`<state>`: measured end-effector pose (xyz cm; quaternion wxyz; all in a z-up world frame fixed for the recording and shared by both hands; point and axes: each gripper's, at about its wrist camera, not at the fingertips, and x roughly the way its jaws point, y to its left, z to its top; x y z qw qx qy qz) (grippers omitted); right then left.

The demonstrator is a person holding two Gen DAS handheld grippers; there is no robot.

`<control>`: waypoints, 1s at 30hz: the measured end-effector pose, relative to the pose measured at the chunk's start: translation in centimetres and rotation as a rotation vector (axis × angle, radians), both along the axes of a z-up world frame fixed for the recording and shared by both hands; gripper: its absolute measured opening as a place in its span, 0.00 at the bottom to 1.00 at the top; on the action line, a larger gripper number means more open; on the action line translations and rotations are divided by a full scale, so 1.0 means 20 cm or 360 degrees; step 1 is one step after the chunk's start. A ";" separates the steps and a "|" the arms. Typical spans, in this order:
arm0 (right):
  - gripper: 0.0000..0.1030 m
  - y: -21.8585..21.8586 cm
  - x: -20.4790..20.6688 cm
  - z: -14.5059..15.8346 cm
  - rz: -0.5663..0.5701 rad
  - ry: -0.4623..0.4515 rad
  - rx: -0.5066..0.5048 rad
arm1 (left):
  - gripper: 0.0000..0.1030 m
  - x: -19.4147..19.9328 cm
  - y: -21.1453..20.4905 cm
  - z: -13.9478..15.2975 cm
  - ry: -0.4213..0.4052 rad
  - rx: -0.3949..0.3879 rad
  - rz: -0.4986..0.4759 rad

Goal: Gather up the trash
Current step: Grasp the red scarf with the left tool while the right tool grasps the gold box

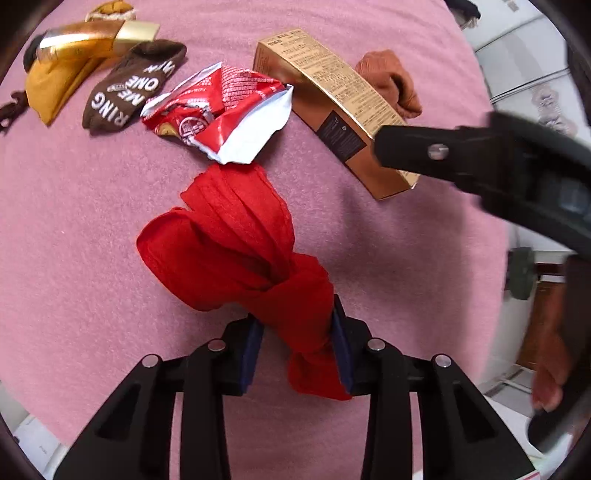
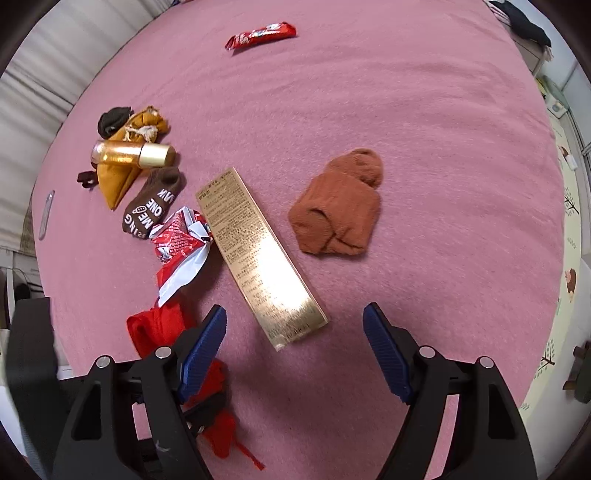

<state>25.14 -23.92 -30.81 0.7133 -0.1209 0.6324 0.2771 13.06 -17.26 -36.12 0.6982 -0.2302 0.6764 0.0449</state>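
1. Two grippers work over a pink blanket (image 2: 369, 110). The left gripper (image 1: 297, 354) points down with its blue pads pressed on the knotted end of a red cloth (image 1: 229, 236), which otherwise lies on the blanket.
2. The right gripper (image 2: 295, 354) hangs wide open and empty just above the near end of a gold box (image 2: 258, 254).
3. A torn red wrapper (image 1: 218, 114) lies touching the box's left side, between the cloth and a brown sock (image 1: 136, 85).
4. Only the right view shows a red candy bar (image 2: 260, 35) far up the blanket, well apart, and a whole rust sock (image 2: 340, 206).
5. Both views show a gold bottle (image 2: 135, 155) lying on a mustard cloth (image 2: 118, 181).
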 end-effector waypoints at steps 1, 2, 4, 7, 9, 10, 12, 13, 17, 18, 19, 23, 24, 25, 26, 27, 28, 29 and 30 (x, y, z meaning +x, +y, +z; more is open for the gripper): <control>0.72 0.01 0.00 -0.01 0.0004 0.0005 -0.0001 | 0.34 -0.01 0.01 0.00 -0.0001 -0.0021 0.0006; 0.72 0.02 0.01 -0.02 0.0009 0.0011 -0.0003 | 0.34 -0.02 0.03 0.00 -0.0008 -0.0065 0.0016; 0.72 0.05 0.02 -0.05 0.0015 0.0013 -0.0026 | 0.34 -0.03 0.05 0.01 -0.0006 -0.0108 0.0034; 0.72 0.08 0.03 -0.09 0.0005 0.0012 -0.0067 | 0.34 -0.05 0.08 0.02 -0.0014 -0.0145 0.0047; 0.70 0.10 0.03 -0.12 0.0014 0.0017 -0.0100 | 0.34 -0.06 0.09 0.03 -0.0026 -0.0167 0.0045; 0.65 0.11 0.03 -0.12 0.0018 0.0018 -0.0107 | 0.34 -0.06 0.10 0.04 -0.0027 -0.0161 0.0041; 0.55 0.12 0.03 -0.15 0.0019 0.0028 -0.0154 | 0.34 -0.08 0.12 0.04 -0.0028 -0.0167 0.0044; 0.49 0.13 0.02 -0.17 0.0015 0.0042 -0.0182 | 0.34 -0.08 0.15 0.05 -0.0029 -0.0182 0.0052; 0.44 0.12 0.00 -0.15 -0.0014 0.0084 -0.0130 | 0.34 -0.10 0.18 0.10 -0.0052 -0.0194 0.0059; 0.43 0.10 -0.01 -0.13 -0.0026 0.0087 -0.0114 | 0.34 -0.11 0.18 0.11 -0.0056 -0.0193 0.0059; 0.43 0.10 -0.02 -0.12 -0.0034 0.0088 -0.0109 | 0.34 -0.11 0.18 0.12 -0.0061 -0.0192 0.0058; 0.40 0.03 -0.09 -0.06 -0.0079 0.0103 -0.0051 | 0.34 -0.13 0.15 0.16 -0.0065 -0.0176 0.0044; 0.40 0.00 -0.12 -0.05 -0.0096 0.0109 -0.0036 | 0.34 -0.14 0.15 0.17 -0.0060 -0.0187 0.0046; 0.39 -0.01 -0.13 -0.04 -0.0108 0.0115 -0.0027 | 0.34 -0.18 0.16 0.20 -0.0060 -0.0188 0.0049; 0.38 -0.02 -0.15 -0.02 -0.0125 0.0127 -0.0016 | 0.34 -0.18 0.15 0.21 -0.0061 -0.0185 0.0046; 0.37 -0.05 -0.16 -0.01 -0.0151 0.0143 0.0005 | 0.34 -0.17 0.17 0.24 -0.0061 -0.0186 0.0037; 0.37 -0.09 -0.18 0.01 -0.0176 0.0157 0.0029 | 0.34 -0.16 0.18 0.24 -0.0064 -0.0183 0.0031; 0.36 -0.12 -0.19 0.03 -0.0192 0.0162 0.0041 | 0.34 -0.16 0.17 0.26 -0.0066 -0.0180 0.0021; 0.36 -0.16 -0.22 0.05 -0.0223 0.0164 0.0055 | 0.34 -0.16 0.16 0.27 -0.0064 -0.0182 0.0015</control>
